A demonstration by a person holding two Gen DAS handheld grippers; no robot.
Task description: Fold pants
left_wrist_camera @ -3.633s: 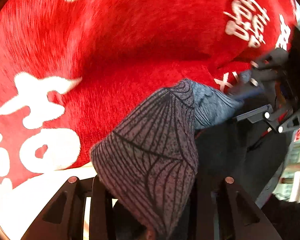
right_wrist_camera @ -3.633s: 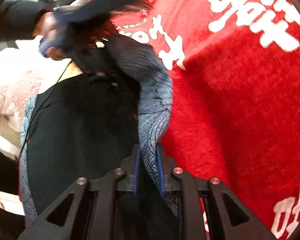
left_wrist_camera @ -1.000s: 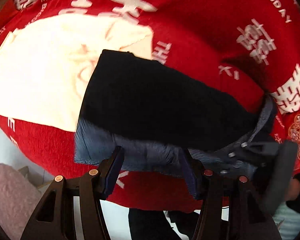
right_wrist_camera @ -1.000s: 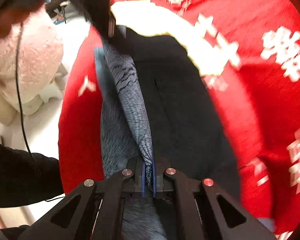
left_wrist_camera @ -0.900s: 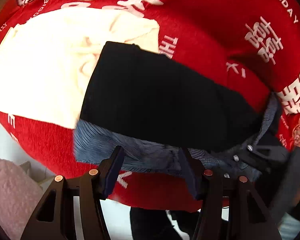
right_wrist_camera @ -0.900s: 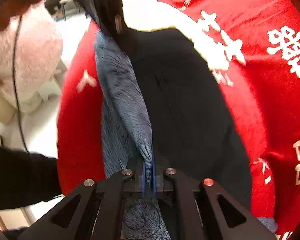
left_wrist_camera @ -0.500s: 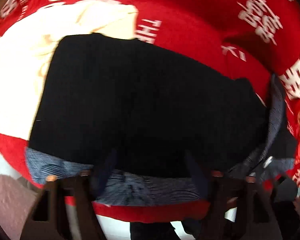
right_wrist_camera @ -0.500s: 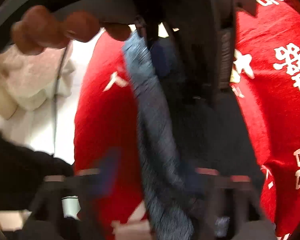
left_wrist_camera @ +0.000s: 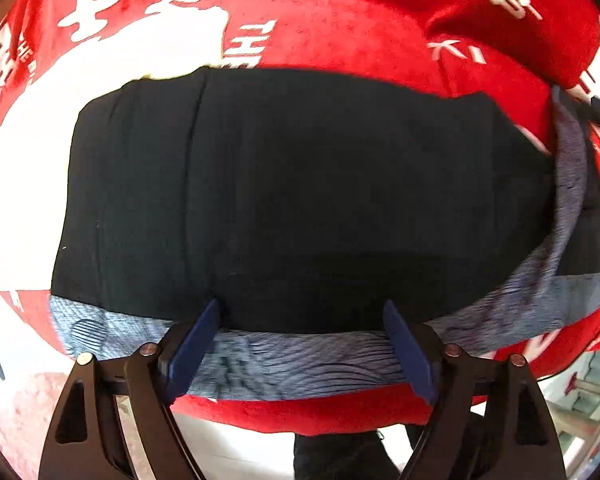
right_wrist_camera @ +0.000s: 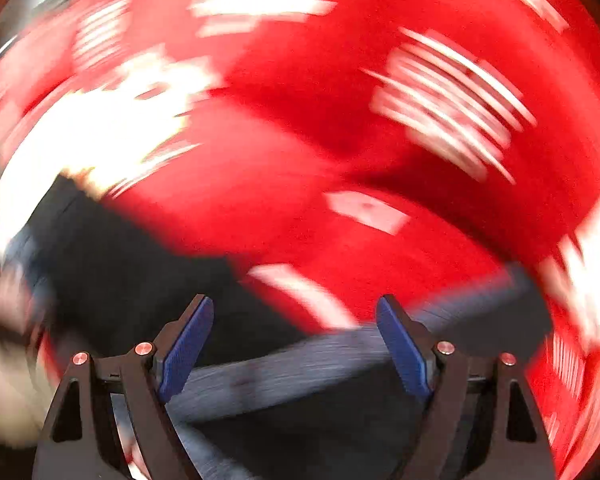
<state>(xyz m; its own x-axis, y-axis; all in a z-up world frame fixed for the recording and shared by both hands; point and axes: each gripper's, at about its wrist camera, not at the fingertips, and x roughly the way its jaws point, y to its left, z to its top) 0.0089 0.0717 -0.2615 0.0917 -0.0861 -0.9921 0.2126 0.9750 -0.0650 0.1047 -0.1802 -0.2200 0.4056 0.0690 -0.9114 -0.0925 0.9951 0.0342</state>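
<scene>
The pants [left_wrist_camera: 300, 200] are black with a blue-grey wave-patterned band [left_wrist_camera: 292, 360] along the near edge. They lie flat and folded on the red blanket [left_wrist_camera: 340, 28]. My left gripper [left_wrist_camera: 302, 320] is open and empty, its blue pads [left_wrist_camera: 192, 344] just above the near band. In the blurred right wrist view my right gripper [right_wrist_camera: 292, 320] is open and empty, over the pants [right_wrist_camera: 140, 280] and their band [right_wrist_camera: 292, 368].
The red blanket [right_wrist_camera: 380, 140] carries white characters and a large cream patch [left_wrist_camera: 16, 168] left of the pants. Its near edge [left_wrist_camera: 300, 416] drops to a pale floor. A pink fluffy thing [left_wrist_camera: 24, 404] sits at the lower left.
My right gripper has let go of the pants' band and opened, and is swinging fast. The lifted fold has come down flat. My left gripper has moved closer to the pants.
</scene>
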